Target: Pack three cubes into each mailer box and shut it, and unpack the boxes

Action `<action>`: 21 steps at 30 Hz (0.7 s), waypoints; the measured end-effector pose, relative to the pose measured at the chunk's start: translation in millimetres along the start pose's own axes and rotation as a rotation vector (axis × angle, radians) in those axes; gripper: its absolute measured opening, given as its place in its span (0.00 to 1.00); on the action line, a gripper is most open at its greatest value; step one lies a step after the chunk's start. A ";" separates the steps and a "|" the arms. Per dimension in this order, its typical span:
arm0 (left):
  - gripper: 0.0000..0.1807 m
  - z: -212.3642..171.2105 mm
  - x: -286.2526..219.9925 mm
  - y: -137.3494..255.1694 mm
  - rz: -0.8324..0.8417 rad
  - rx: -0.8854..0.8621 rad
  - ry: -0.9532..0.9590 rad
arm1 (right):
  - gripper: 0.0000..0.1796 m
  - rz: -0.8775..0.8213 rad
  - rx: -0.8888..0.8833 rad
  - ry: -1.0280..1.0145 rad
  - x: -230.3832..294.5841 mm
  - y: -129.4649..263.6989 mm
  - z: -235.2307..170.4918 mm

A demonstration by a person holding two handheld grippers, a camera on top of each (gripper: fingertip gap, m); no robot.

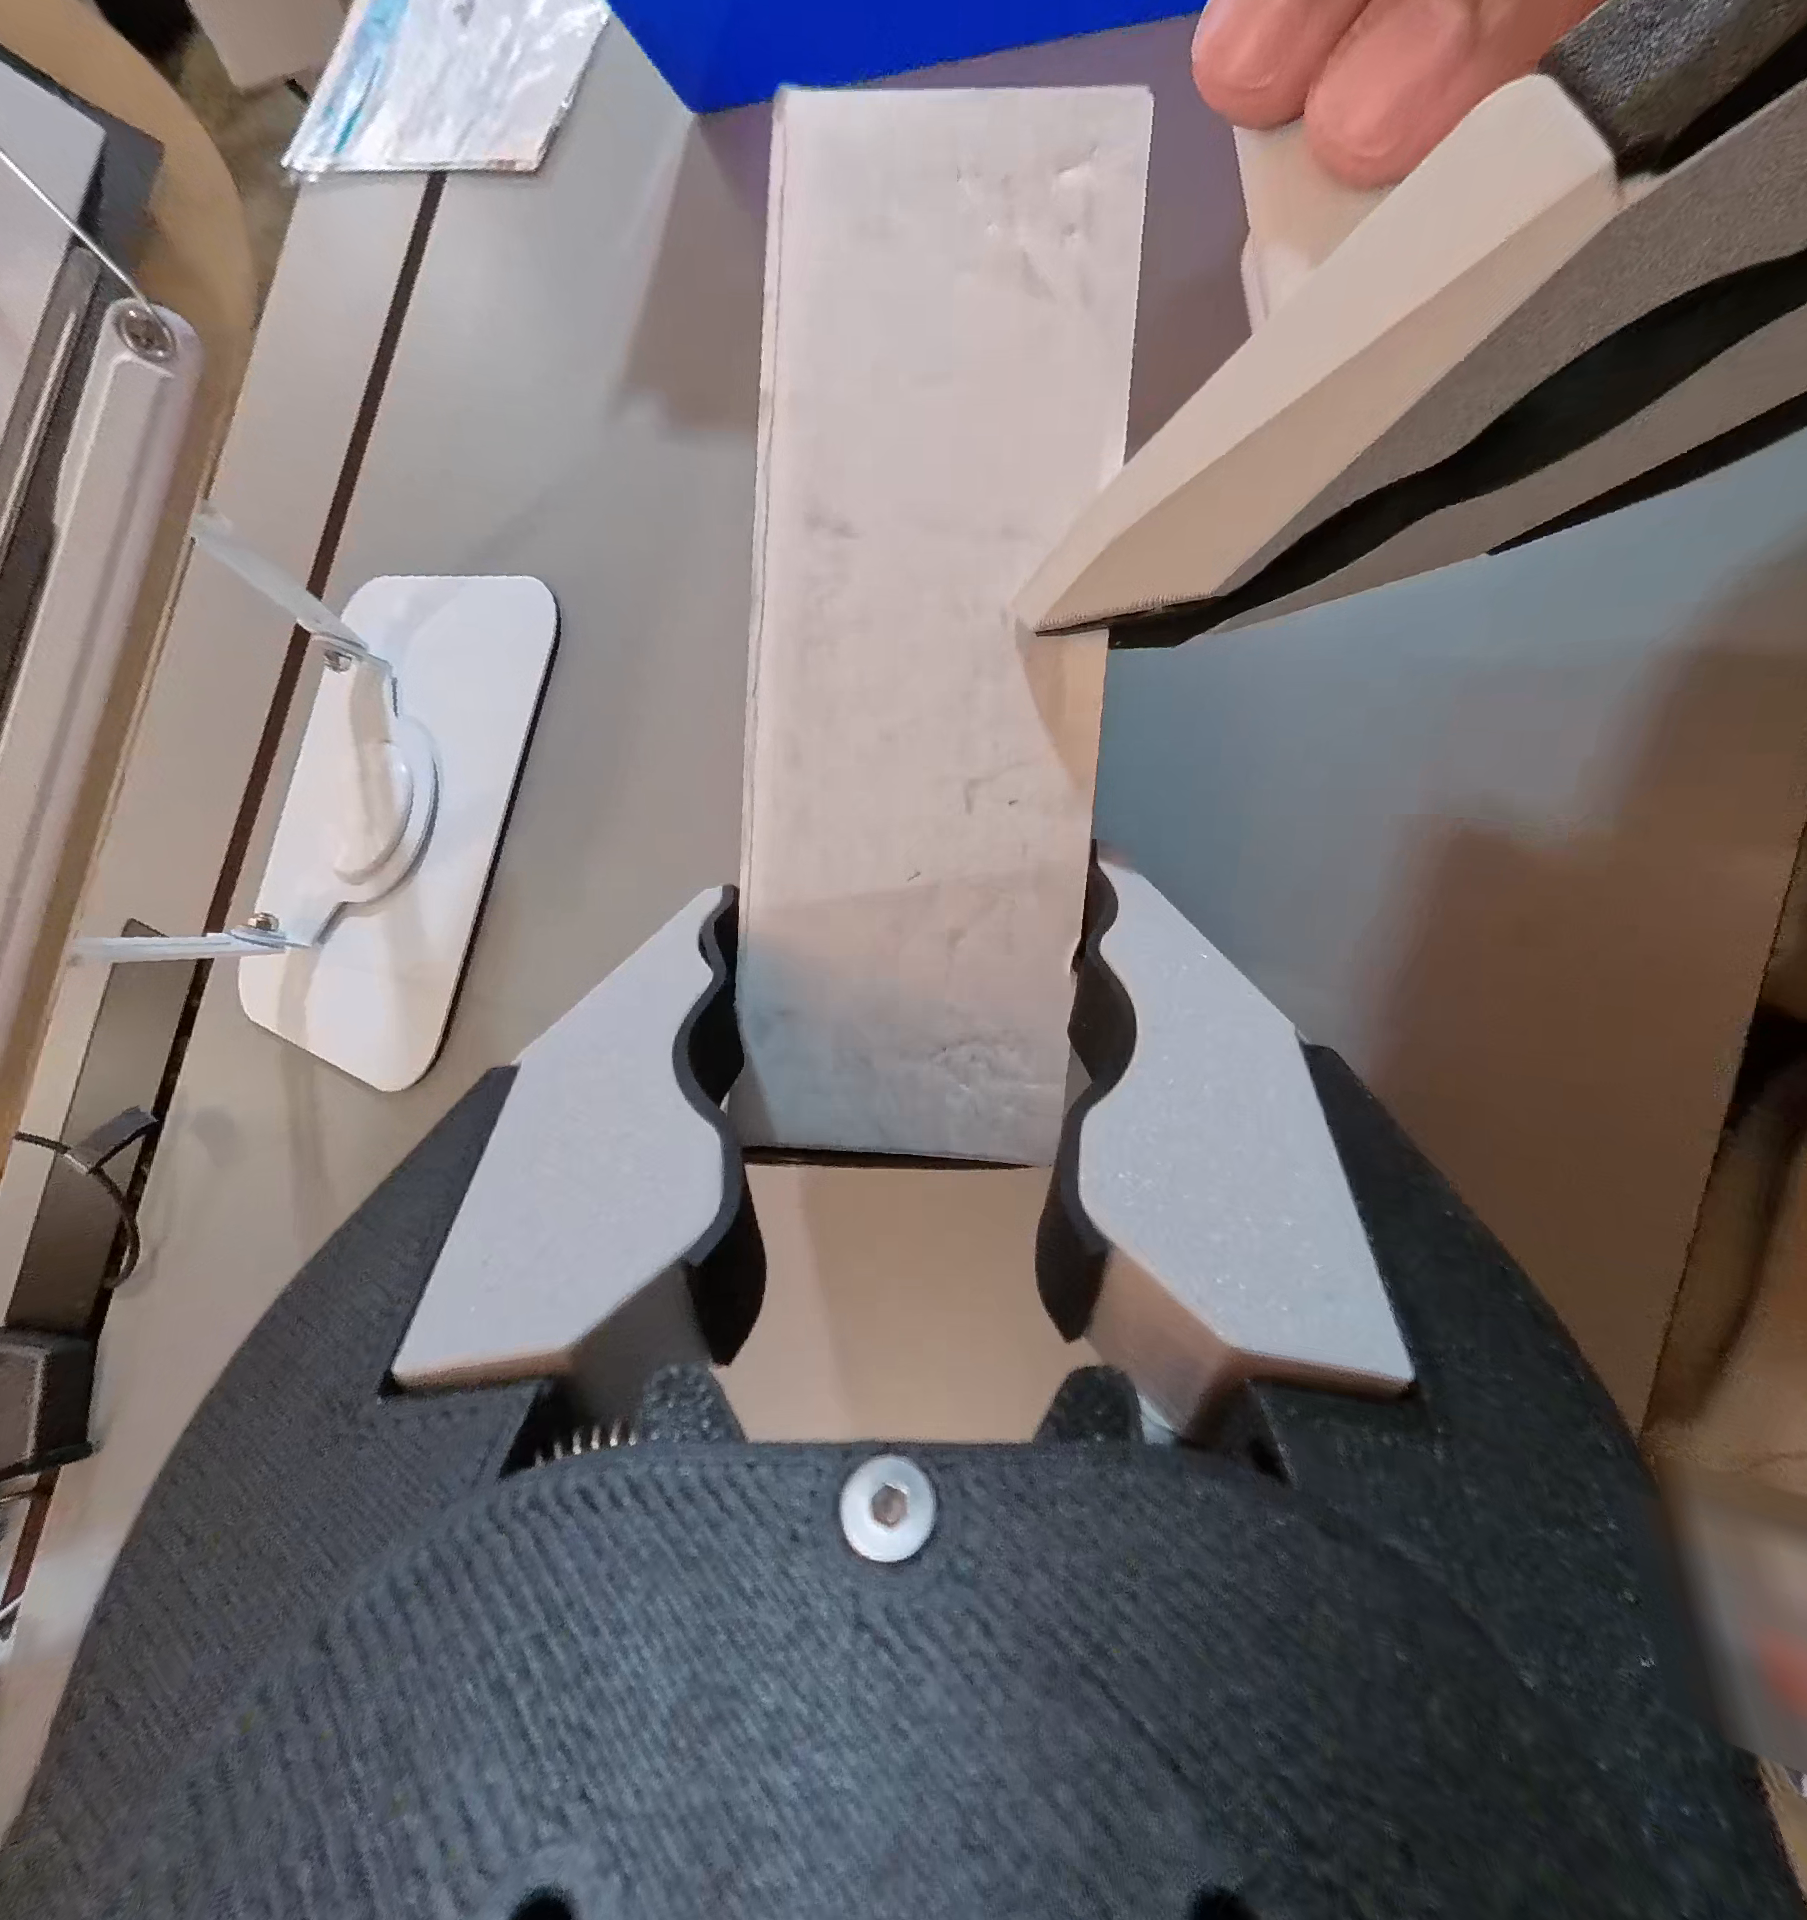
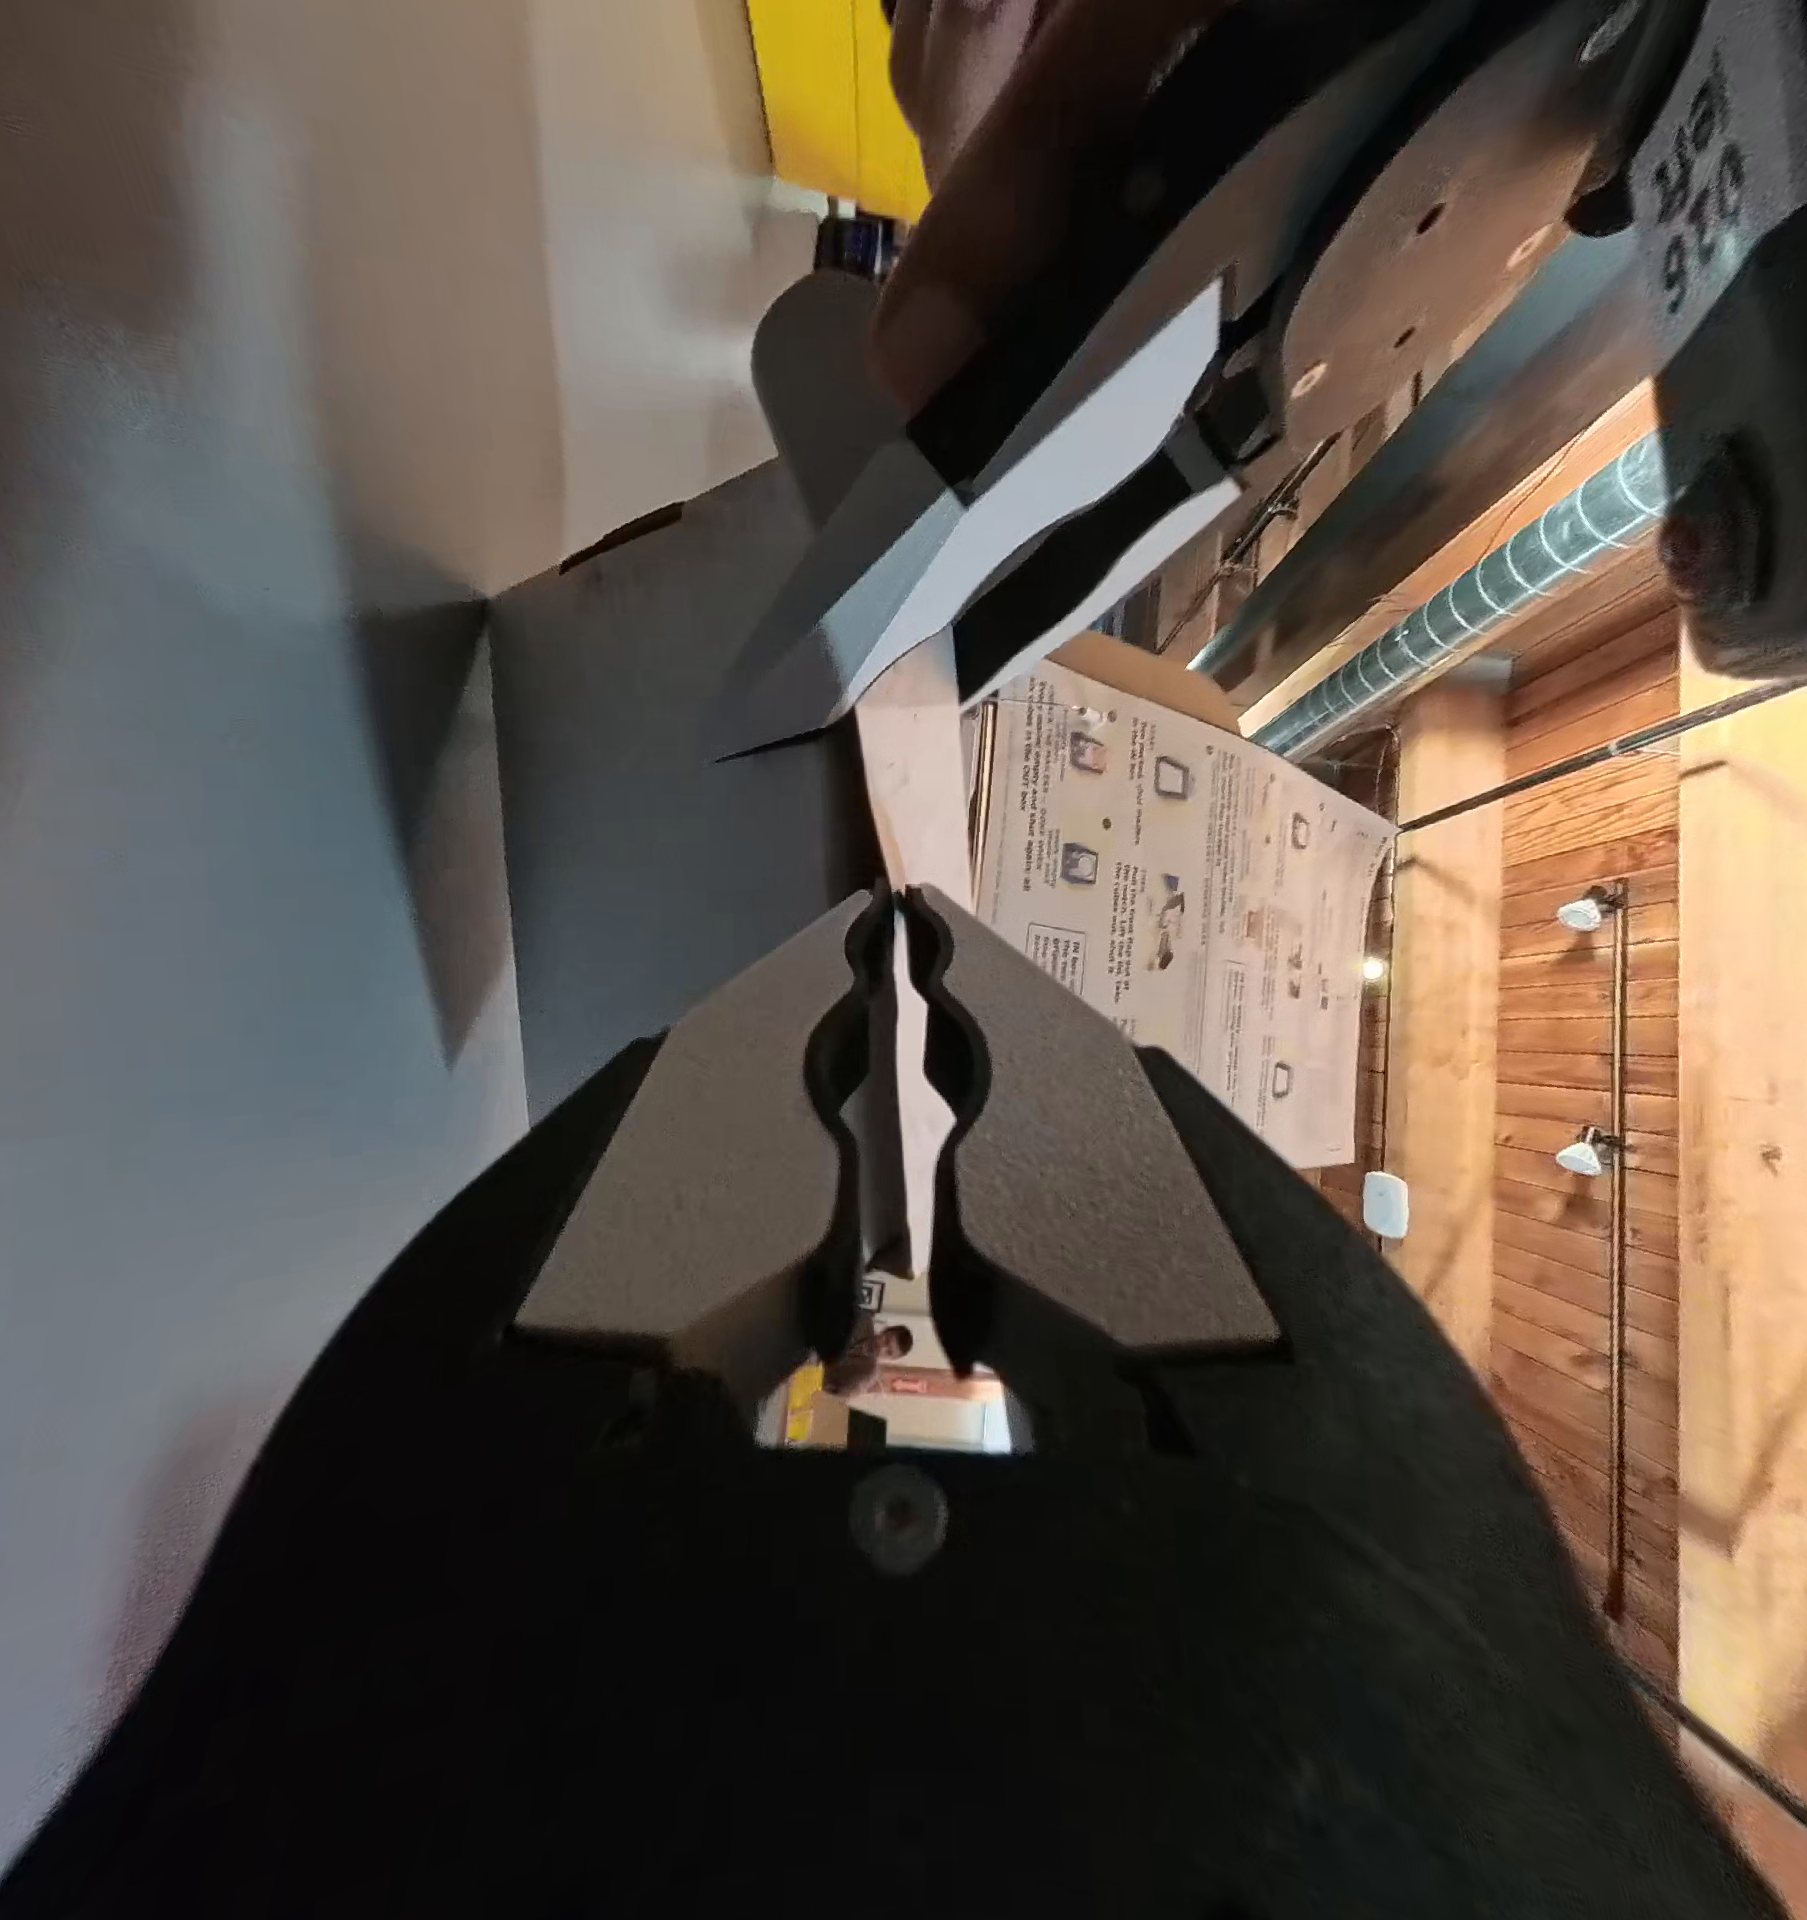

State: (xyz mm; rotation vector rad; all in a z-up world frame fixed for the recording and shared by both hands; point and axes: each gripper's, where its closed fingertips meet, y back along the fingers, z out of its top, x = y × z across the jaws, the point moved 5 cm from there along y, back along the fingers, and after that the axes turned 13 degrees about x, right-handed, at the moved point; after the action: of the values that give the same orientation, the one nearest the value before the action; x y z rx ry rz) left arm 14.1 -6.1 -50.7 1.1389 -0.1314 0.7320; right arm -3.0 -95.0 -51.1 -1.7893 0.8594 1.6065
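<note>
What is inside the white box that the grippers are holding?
Nothing inside the white mailer box shows. The left gripper clamps its closed side panel, the right gripper pinches a flap, and cardboard covers any cubes.

Left gripper [image 1: 904, 1029] with jaws spread wide; right gripper [image 2: 901, 902] with jaws nearly closed, tilted sideways.

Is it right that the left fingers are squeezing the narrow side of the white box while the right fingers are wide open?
Not quite. The right gripper is not wide open: the right wrist view shows it pinched shut on a thin cardboard flap. The left gripper does squeeze the narrow side of the white box.
</note>
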 end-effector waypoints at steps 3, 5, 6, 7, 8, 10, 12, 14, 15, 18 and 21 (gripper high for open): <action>0.35 0.5 0.2 1.2 -0.018 -0.003 0.016 | 0.00 -0.005 -0.009 -0.017 -4.2 0.1 0.0; 0.35 2.6 -0.2 2.3 -0.048 -0.017 0.043 | 0.00 -0.019 -0.009 -0.034 -9.2 1.5 -0.8; 0.35 3.5 -0.8 2.4 -0.059 -0.019 0.052 | 0.00 -0.024 -0.011 -0.051 -12.1 2.1 -0.9; 0.34 4.1 -1.5 2.1 -0.064 -0.016 0.055 | 0.00 -0.025 -0.016 -0.073 -14.7 2.8 -0.7; 0.34 4.3 -2.6 1.5 -0.065 -0.009 0.051 | 0.00 -0.026 -0.022 -0.091 -17.0 3.5 0.0; 0.34 4.8 -6.6 -1.6 -0.075 0.008 0.046 | 0.01 -0.033 -0.038 -0.121 -22.0 5.6 3.2; 0.34 4.8 -9.5 -5.2 -0.088 0.007 0.044 | 0.01 -0.028 -0.046 -0.135 -24.5 7.0 7.6; 0.34 5.1 -7.8 -5.0 -0.089 -0.002 0.061 | 0.01 -0.028 -0.029 -0.139 -24.5 5.7 6.6; 0.34 5.8 -7.1 -4.4 -0.083 0.000 0.061 | 0.01 -0.022 -0.031 -0.157 -24.5 5.4 4.7; 0.34 7.4 -5.2 -1.6 -0.067 0.007 0.061 | 0.01 0.007 -0.033 -0.223 -24.5 3.8 -2.4; 0.34 5.7 -5.2 -1.3 -0.064 0.018 0.050 | 0.01 0.024 -0.038 -0.253 -25.2 3.8 -0.3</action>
State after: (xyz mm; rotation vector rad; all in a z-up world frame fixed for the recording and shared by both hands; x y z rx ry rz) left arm 12.4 -13.7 -51.5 1.1361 -0.0461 0.7059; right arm -7.4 -95.5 -26.0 -1.5623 0.7395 1.8277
